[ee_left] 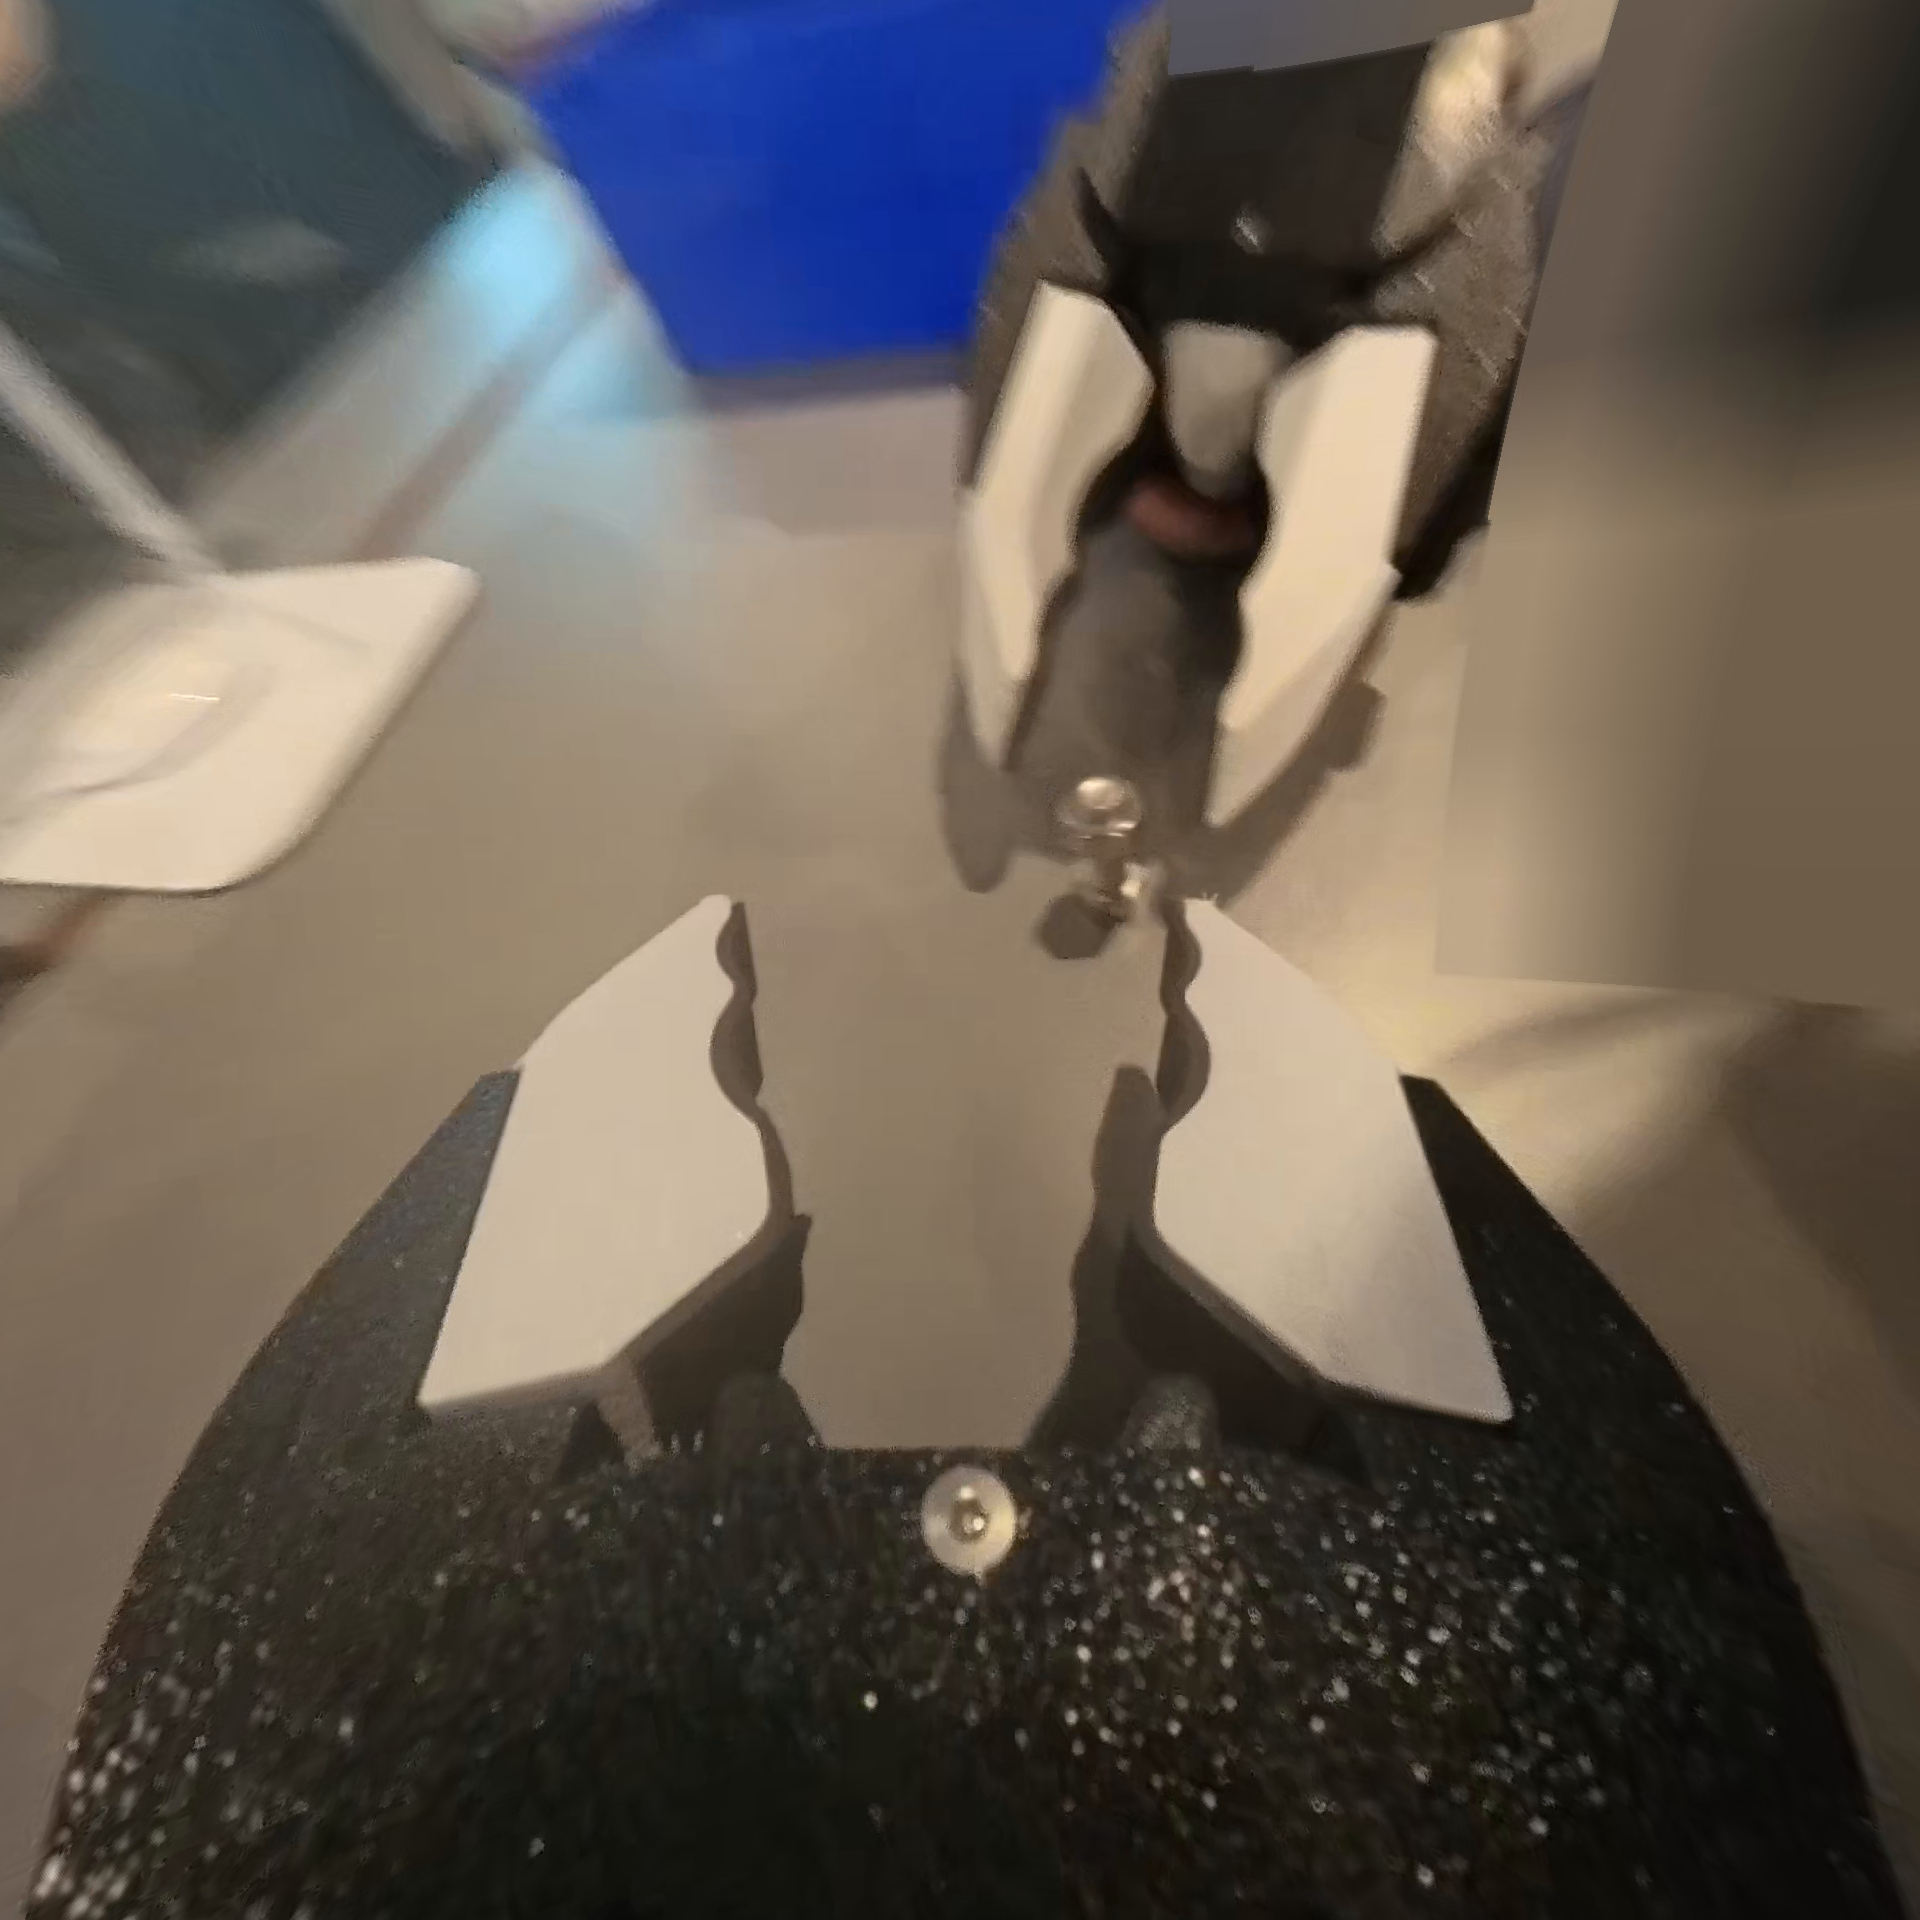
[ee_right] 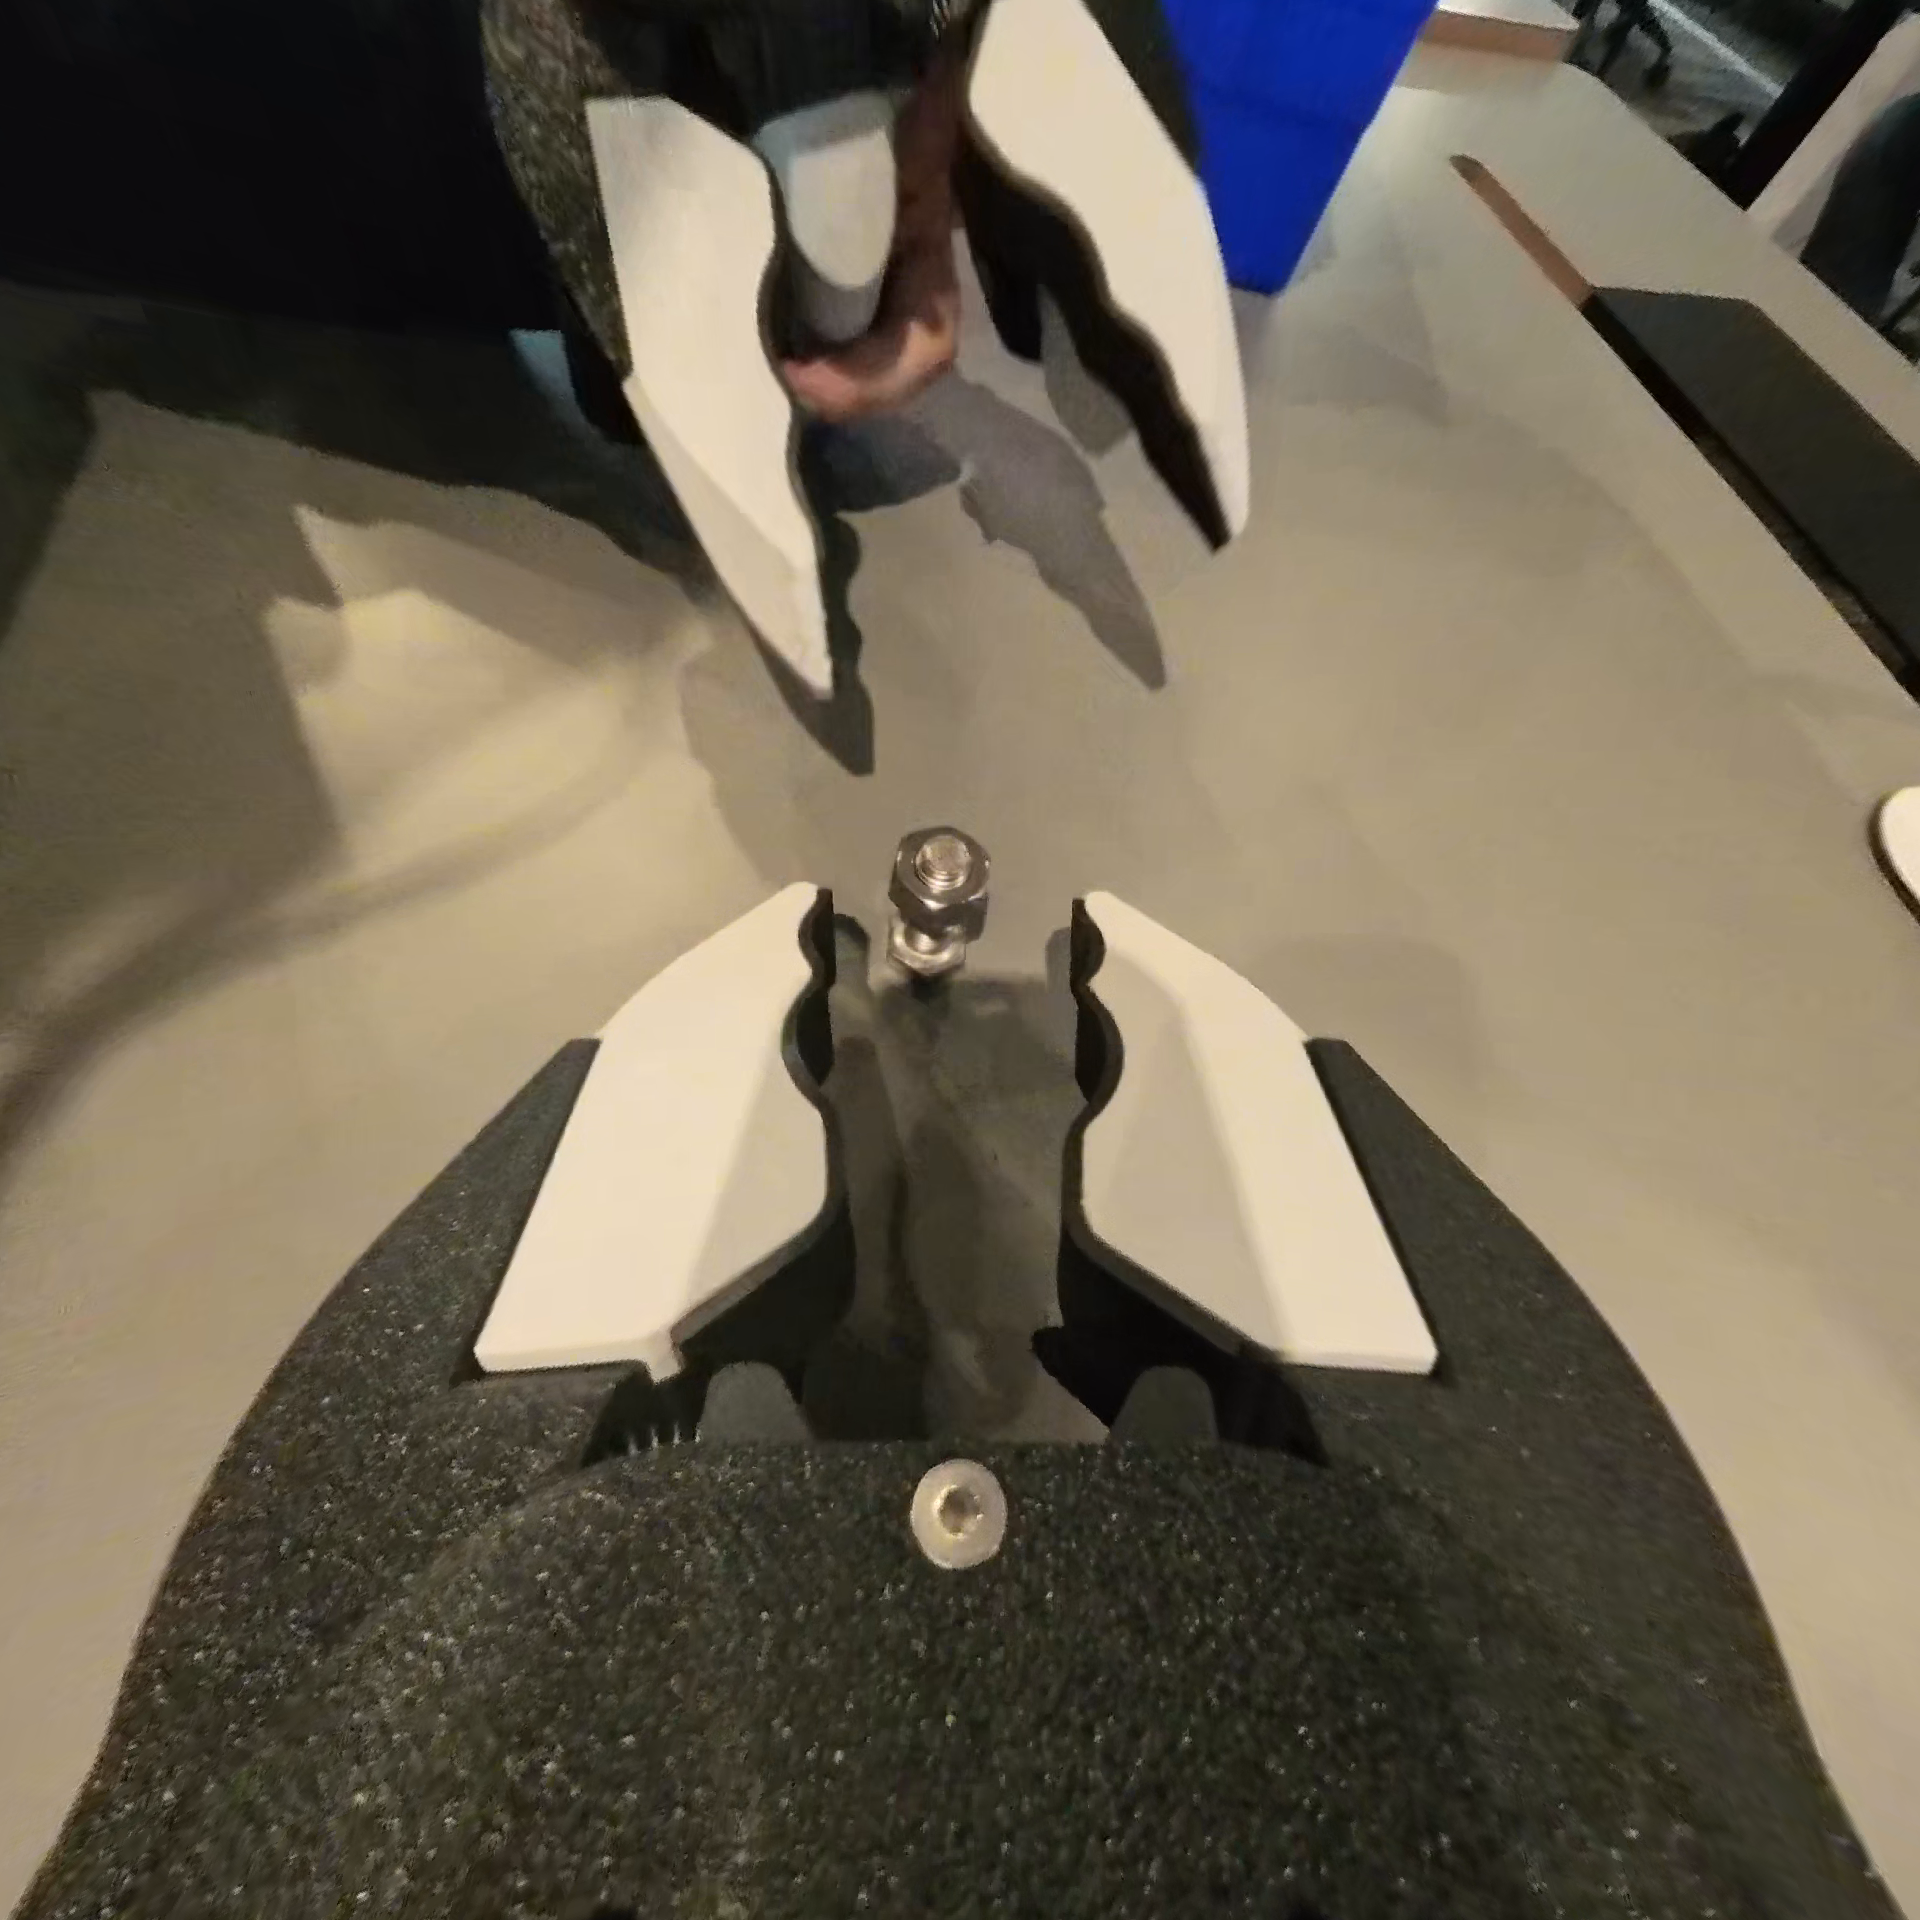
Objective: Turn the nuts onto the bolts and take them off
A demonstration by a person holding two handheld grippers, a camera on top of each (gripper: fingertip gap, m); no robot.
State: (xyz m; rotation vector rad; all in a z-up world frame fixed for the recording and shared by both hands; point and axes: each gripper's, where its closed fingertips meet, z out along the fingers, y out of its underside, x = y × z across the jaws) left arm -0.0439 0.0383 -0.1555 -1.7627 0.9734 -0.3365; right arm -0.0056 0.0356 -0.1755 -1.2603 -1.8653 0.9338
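A small steel bolt with a hex nut threaded on it (ee_right: pixel 938 871) rests on the grey table (ee_right: pixel 1455 779), tilted, right at the fingertips of my right gripper (ee_right: pixel 948 899). That gripper is open, with one white finger on each side of the bolt and neither touching it. My left gripper (ee_left: pixel 956 914) is open and empty. In the left wrist view the bolt (ee_left: pixel 1093 826) lies just beyond its right fingertip, under the open right gripper (ee_left: pixel 1107 800). In the right wrist view the left gripper (ee_right: pixel 1023 603) hangs open above and beyond the bolt.
A blue bin (ee_left: pixel 821 177) stands at the far side of the table and also shows in the right wrist view (ee_right: pixel 1288 135). A white flat tray (ee_left: pixel 208 727) lies at the left. A black slab (ee_right: pixel 1766 416) and a white rounded object (ee_right: pixel 1901 862) lie at the right.
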